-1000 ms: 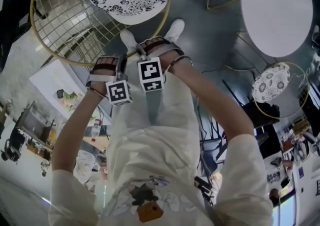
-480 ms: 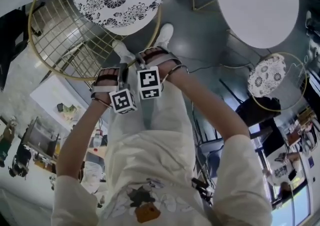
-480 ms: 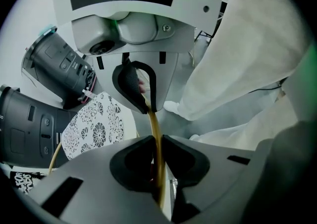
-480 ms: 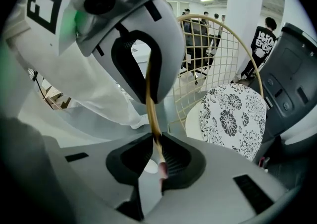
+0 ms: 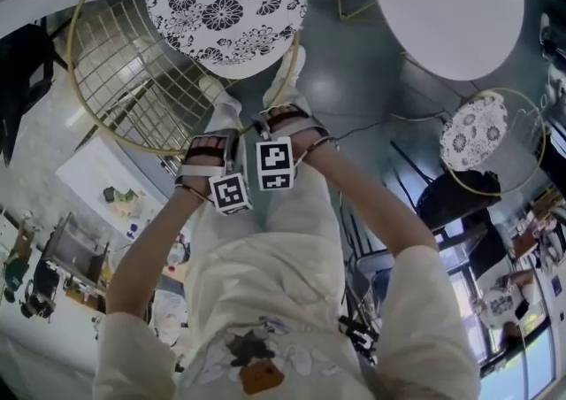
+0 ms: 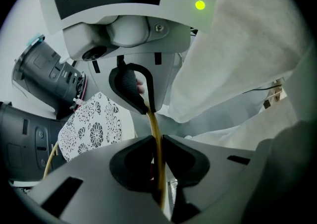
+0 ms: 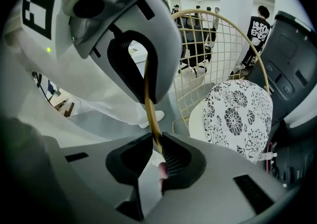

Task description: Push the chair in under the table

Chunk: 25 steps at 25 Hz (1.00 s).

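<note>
left gripper (image 6: 157, 141) – jaws almost together, pinching thin gold rim (image 6: 155, 119) of chair back. right gripper (image 7: 157, 147) just beside it, same narrow clamp on same rim. both point steeply down, marker cubes side by side at middle of head view. chair (image 5: 225, 9) – round floral seat at top, left of centre; wire-grid back (image 5: 124, 71) spreads to left of seat. round white table (image 5: 447, 4) at upper right, apart from chair, grey floor (image 5: 354, 71) between. second floral chair (image 5: 476, 137) near right edge, below table.
</note>
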Each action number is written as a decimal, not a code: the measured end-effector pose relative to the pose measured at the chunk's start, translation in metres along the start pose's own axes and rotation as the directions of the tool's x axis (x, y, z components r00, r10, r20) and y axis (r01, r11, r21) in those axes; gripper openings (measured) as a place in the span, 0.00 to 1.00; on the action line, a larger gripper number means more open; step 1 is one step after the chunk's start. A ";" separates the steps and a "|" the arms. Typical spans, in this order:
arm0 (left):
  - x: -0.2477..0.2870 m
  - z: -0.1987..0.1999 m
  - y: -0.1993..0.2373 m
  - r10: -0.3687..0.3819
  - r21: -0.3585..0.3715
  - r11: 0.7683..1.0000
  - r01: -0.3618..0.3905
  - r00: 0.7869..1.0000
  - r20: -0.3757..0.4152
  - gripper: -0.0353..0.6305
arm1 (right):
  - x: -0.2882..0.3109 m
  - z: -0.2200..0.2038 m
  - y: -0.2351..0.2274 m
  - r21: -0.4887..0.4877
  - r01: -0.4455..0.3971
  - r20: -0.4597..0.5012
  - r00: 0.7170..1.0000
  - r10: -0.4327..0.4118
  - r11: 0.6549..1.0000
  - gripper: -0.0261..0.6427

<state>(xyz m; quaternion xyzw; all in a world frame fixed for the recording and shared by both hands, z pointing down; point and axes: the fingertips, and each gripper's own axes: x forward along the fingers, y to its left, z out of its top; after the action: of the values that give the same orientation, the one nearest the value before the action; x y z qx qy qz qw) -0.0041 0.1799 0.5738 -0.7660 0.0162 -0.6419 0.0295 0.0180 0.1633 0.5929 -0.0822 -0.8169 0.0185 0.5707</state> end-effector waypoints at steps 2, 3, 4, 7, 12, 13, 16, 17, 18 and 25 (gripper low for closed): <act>0.000 0.001 0.005 -0.018 -0.023 1.000 0.018 1.000 -0.006 0.15 | -0.002 -0.002 -0.005 -0.024 -0.043 -0.002 0.999 0.043 0.999 0.12; 0.002 0.000 0.005 -0.029 -0.034 0.999 0.029 0.999 -0.012 0.15 | 0.000 -0.003 -0.007 -0.032 -0.053 -0.001 0.999 0.053 0.998 0.12; 0.004 -0.002 0.004 -0.044 -0.042 0.998 0.044 0.999 -0.021 0.15 | 0.003 -0.002 -0.006 -0.037 -0.058 0.002 0.998 0.058 0.998 0.12; 0.006 -0.009 0.002 -0.077 -0.069 0.995 0.074 0.996 -0.043 0.15 | 0.009 0.001 -0.001 -0.034 -0.046 0.025 0.999 0.047 0.998 0.13; 0.000 -0.013 0.012 -0.073 -0.040 0.997 0.071 0.996 -0.051 0.31 | 0.008 0.001 -0.002 -0.015 -0.023 0.064 0.998 0.024 1.000 0.14; -0.004 -0.013 0.013 -0.083 -0.036 0.996 0.081 0.995 -0.047 0.33 | 0.007 0.000 -0.002 0.000 -0.036 0.067 0.997 0.036 0.999 0.14; -0.021 -0.012 0.018 -0.105 -0.057 0.993 0.104 0.994 -0.011 0.34 | 0.003 -0.006 -0.003 0.044 -0.072 0.071 0.995 0.069 0.996 0.14; -0.029 -0.012 0.023 -0.094 -0.073 0.993 0.094 0.996 0.006 0.34 | 0.001 -0.009 -0.004 0.051 -0.077 0.069 0.995 0.073 0.996 0.14; -0.039 -0.013 0.032 -0.072 -0.096 0.993 0.075 0.997 0.024 0.34 | 0.000 -0.012 -0.005 0.056 -0.080 0.067 0.995 0.076 0.995 0.14; -0.128 -0.098 0.143 0.174 -0.512 0.846 -0.147 0.985 0.004 0.34 | -0.003 -0.020 -0.006 0.085 -0.083 0.060 0.995 0.078 0.993 0.13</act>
<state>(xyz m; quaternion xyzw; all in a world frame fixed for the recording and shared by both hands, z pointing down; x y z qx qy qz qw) -0.1208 0.0432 0.4555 -0.7582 0.2484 -0.5908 -0.1201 0.0366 0.1553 0.5976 -0.0895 -0.8271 0.0797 0.5491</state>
